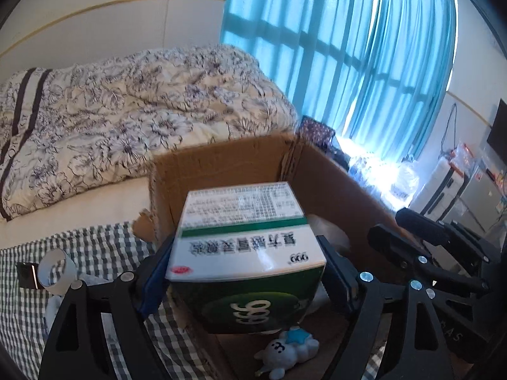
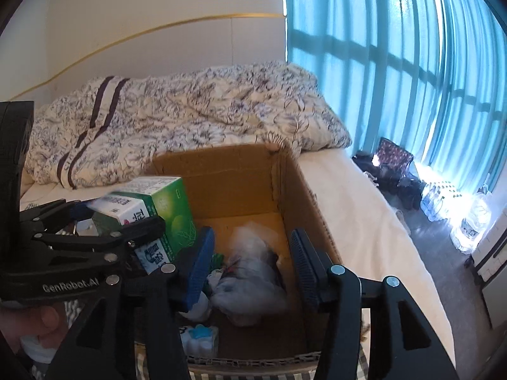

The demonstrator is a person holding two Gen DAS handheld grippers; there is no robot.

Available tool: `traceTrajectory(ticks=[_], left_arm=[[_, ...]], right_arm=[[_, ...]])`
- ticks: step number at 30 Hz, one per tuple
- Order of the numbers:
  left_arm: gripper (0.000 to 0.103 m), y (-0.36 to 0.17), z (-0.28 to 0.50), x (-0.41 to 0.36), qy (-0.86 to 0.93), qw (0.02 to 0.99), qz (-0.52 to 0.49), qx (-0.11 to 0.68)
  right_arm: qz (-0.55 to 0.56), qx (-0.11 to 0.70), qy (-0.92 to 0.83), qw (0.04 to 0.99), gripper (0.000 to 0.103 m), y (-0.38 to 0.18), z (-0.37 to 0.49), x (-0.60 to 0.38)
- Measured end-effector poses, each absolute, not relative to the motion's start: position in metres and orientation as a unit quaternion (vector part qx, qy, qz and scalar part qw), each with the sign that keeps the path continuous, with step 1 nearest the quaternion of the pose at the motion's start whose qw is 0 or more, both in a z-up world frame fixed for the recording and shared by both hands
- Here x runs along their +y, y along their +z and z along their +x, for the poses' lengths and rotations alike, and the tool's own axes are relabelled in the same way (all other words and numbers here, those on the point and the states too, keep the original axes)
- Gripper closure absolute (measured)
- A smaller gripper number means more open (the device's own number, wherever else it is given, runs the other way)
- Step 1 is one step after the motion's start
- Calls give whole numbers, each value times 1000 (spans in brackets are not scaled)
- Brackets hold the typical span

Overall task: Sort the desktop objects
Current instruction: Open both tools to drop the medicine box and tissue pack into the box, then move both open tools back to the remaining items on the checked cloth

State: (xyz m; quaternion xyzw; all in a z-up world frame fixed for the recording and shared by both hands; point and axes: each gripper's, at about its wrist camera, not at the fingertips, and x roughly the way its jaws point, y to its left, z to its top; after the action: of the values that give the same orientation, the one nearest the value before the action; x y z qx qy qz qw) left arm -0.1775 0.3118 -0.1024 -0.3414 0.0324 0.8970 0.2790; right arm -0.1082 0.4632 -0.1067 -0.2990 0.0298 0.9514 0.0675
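Observation:
My left gripper [image 1: 245, 269] is shut on a green and white medicine box [image 1: 244, 250], held above the open cardboard box [image 1: 221, 164]. The right wrist view shows that same medicine box [image 2: 158, 209] at the cardboard box's [image 2: 234, 171] left wall, with the left gripper [image 2: 95, 237] around it. My right gripper [image 2: 250, 266] is open over the box's inside, nothing between its fingers. Inside lie a crumpled clear plastic bag [image 2: 250, 272] and a small white toy with a blue star [image 1: 291, 351], which shows in the right wrist view as the toy [image 2: 199, 337] at the near wall.
The cardboard box stands on a grey checked cloth [image 1: 95, 253]. A white paper roll [image 1: 57, 269] lies on the cloth to the left. Behind are a bed with a flowered quilt [image 2: 190, 110] and blue curtains [image 2: 396, 63]. A hand [image 2: 31, 326] holds the left gripper.

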Motion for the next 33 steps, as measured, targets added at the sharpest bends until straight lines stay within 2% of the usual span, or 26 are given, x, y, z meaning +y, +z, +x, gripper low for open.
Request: traceTrajectory(ticks=[30, 33], left_arm=[[17, 11, -94, 248, 930, 271, -246, 10], [17, 20, -85, 236, 934, 266, -238, 7]], right_arm=[[-221, 10, 973, 70, 53, -5, -32, 420], [-213, 7, 975, 68, 49, 3, -25, 412]])
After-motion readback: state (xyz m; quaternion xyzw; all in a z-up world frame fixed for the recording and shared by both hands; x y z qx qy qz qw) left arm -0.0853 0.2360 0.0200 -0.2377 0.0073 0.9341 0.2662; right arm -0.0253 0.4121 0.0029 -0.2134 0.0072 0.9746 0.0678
